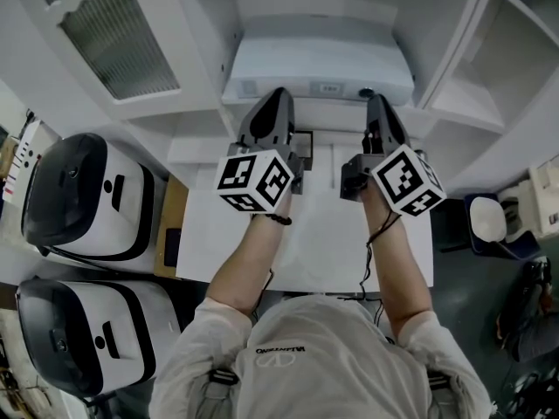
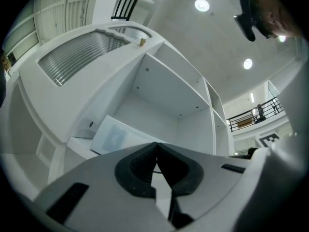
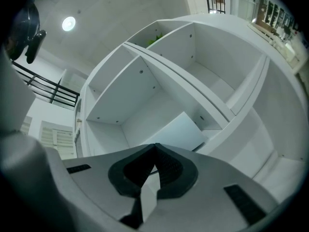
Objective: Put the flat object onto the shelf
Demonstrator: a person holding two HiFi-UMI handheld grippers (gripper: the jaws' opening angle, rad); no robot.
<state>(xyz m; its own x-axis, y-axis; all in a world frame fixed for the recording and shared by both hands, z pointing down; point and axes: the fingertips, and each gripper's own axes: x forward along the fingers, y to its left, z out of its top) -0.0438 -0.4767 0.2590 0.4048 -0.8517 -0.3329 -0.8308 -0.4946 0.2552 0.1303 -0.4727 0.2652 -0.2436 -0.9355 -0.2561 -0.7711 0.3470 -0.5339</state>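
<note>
Left hand-held gripper [image 2: 157, 145]: jaws closed tip to tip with nothing between them; it sits at 11 o'clock in the head view, pointing toward 12.
Right hand-held gripper [image 3: 155, 146]: jaws also closed and empty; it sits at 1 o'clock, beside the left one but apart from it.
Flat object [image 1: 319, 66]: white, lying in the shelf's middle compartment at 12 o'clock, beyond both gripper tips and touched by neither.
Shelf [image 1: 458, 103]: white, with open compartments from 10 to 2 o'clock.
Bench [image 1: 306, 251]: white top under the forearms, at the centre.
Machines [image 1: 87, 195]: two white-and-black units at 8 and 9 o'clock, beside the bench.
</note>
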